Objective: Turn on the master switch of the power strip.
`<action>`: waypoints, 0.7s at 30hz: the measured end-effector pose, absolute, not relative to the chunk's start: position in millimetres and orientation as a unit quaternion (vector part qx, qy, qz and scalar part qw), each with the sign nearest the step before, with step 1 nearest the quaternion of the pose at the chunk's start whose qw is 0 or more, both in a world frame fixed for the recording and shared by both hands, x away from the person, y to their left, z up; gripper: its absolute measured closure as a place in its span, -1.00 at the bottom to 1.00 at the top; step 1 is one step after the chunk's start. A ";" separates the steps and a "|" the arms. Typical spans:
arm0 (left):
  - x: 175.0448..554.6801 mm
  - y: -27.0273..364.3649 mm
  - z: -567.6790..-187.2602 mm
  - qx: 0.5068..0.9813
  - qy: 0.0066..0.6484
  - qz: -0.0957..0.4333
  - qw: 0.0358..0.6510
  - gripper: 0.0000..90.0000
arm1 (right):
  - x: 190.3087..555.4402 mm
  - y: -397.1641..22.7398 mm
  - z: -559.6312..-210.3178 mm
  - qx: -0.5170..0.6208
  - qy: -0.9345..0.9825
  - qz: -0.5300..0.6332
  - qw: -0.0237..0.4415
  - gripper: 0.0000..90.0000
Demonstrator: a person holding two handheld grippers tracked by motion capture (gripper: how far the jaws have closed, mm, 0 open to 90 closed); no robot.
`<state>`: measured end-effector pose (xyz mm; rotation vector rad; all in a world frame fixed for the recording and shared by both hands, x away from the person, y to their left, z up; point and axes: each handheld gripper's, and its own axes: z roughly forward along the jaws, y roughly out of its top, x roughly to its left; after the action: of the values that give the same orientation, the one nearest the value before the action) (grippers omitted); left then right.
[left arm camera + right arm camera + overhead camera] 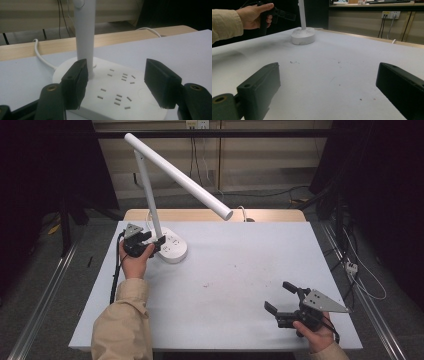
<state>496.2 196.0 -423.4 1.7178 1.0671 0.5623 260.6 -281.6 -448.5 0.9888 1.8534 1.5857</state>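
Note:
A white desk lamp (150,190) stands at the table's far left on a round base (175,251) with socket slots in its top (117,97). A long tube head (185,177) slants down to the right. My left gripper (156,241) hovers over the base with its jaws apart, touching nothing. In the left gripper view (116,85) the lamp's pole (85,37) rises just behind the left jaw. My right gripper (278,296) rests open low over the near right of the table, nothing between its jaws (328,87). The right gripper view shows the lamp base (303,36) and the left gripper (284,13) far off.
The white table (235,270) has a few small dark specks (206,284) near its middle. A white cord (41,56) runs from the lamp base over the wooden strip (270,215) at the back edge. Wall sockets and cables lie behind.

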 end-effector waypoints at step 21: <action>505.2 203.3 -430.4 0.714 0.453 0.245 0.474 0.60 | 260.6 -282.0 -448.9 0.365 0.681 0.583 0.252 -0.89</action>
<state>505.2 203.3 -430.4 1.7453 1.1092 0.6004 260.6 -282.0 -448.9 0.9922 1.8533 1.5852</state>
